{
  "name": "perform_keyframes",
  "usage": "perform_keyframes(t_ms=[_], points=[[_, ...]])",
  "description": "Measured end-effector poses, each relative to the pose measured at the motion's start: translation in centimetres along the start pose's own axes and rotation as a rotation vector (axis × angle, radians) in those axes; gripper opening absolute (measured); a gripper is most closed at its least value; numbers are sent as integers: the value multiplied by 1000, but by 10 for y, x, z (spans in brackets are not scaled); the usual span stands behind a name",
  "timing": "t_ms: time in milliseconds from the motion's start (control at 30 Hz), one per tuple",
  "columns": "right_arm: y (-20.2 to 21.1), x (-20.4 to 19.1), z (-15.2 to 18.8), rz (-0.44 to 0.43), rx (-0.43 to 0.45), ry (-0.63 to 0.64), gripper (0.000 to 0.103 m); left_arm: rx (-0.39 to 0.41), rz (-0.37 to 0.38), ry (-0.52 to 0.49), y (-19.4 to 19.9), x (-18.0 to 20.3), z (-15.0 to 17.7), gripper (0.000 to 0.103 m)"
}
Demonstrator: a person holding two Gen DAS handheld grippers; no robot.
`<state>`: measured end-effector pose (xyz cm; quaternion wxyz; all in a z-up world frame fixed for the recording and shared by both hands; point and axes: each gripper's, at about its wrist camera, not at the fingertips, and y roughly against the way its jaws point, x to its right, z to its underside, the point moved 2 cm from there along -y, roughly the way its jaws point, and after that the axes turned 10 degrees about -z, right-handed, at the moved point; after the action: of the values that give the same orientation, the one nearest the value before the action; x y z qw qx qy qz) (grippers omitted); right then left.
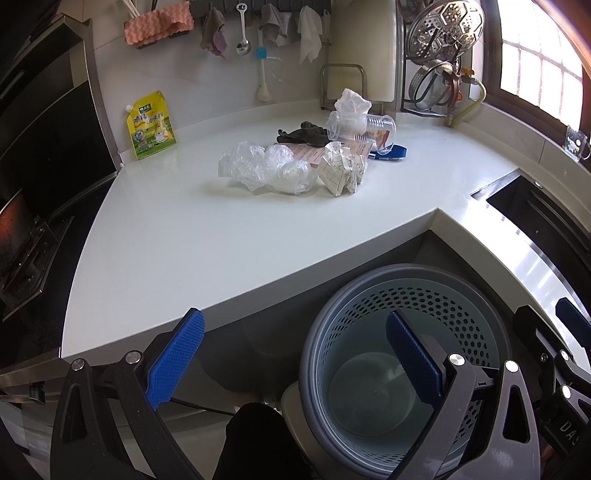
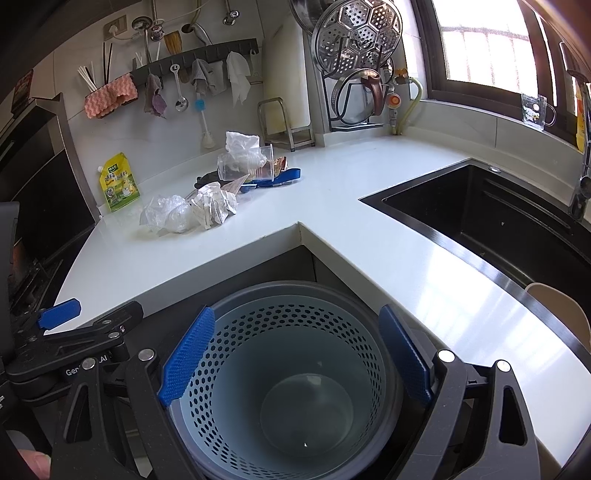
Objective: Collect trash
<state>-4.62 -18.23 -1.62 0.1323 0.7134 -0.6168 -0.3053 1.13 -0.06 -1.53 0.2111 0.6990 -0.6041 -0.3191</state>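
A heap of trash lies on the white counter (image 1: 166,236): crumpled clear plastic (image 1: 264,168) (image 2: 166,214), a crumpled paper ball (image 1: 341,170) (image 2: 214,206), clear plastic cups on their side (image 1: 364,129) (image 2: 245,164), a dark cloth (image 1: 304,133) and a blue item (image 1: 391,152) (image 2: 284,176). A grey perforated bin (image 1: 406,332) (image 2: 288,354) stands on the floor inside the counter's corner, with nothing in it. My left gripper (image 1: 295,358) is open, below the counter's front edge. My right gripper (image 2: 295,358) is open over the bin.
A yellow-green pouch (image 1: 151,125) (image 2: 119,183) leans against the wall at the left. A black sink (image 2: 491,221) is set into the counter at the right. Cloths and utensils hang on a rail (image 2: 192,59). A steamer rack (image 2: 354,33) stands at the back.
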Motion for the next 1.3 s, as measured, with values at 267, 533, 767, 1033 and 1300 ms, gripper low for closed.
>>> perform_keyframes(t_ms=[267,533,767,1033,1300], points=[[0,0,0,0,0,-1,86,0,0,2,0,0,1,97],[-2,-2,1,-1,-2,2,86,-1,2,3,-1,-1,1,97],[-4,-2,3,-4,-4,1,86,-4,1,8,-3,-3,5,97],[-21,3,0,-19,-22,7,86,-7,-27,40,-20,-16,-3,97],[-59,-5,-39,-57,-20,51,86,10,-94,100,-51,-46,-38,97]])
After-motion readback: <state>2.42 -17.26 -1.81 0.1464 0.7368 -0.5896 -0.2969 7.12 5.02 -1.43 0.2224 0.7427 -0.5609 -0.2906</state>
